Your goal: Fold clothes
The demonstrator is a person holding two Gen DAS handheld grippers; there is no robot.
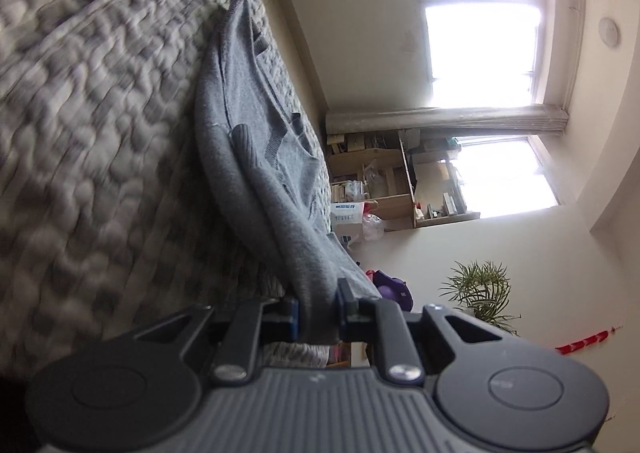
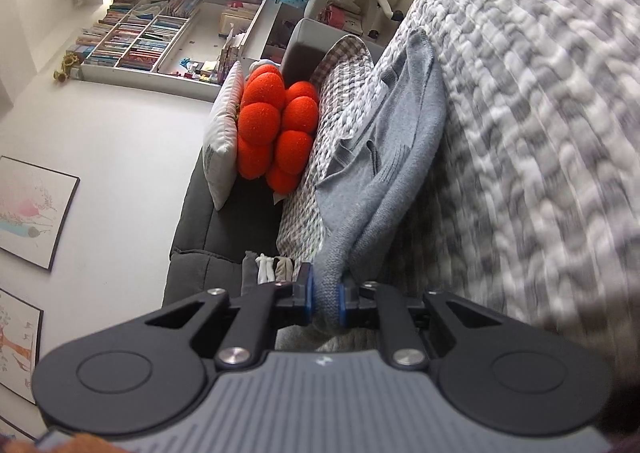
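Bedspread (image 1: pixel 100 113), puckered and grey-white, fills both tilted views, each gripper rolled sideways. On it lies the sweater (image 1: pixel 248 125), soft grey knit with ribbed edges, stretched between 2 grippers. Left gripper (image 1: pixel 318 313) pinches 1 bunched edge; right gripper (image 2: pixel 326 303) clamps a rolled edge between blue pads.

Room was pretty lived-in — an orange bobbly cushion (image 2: pixel 276 129) sat beside a white pillow (image 2: pixel 222 141), with a potted plant (image 1: pixel 482 293) near the wall and a crammed bookshelf (image 2: pixel 136 37).
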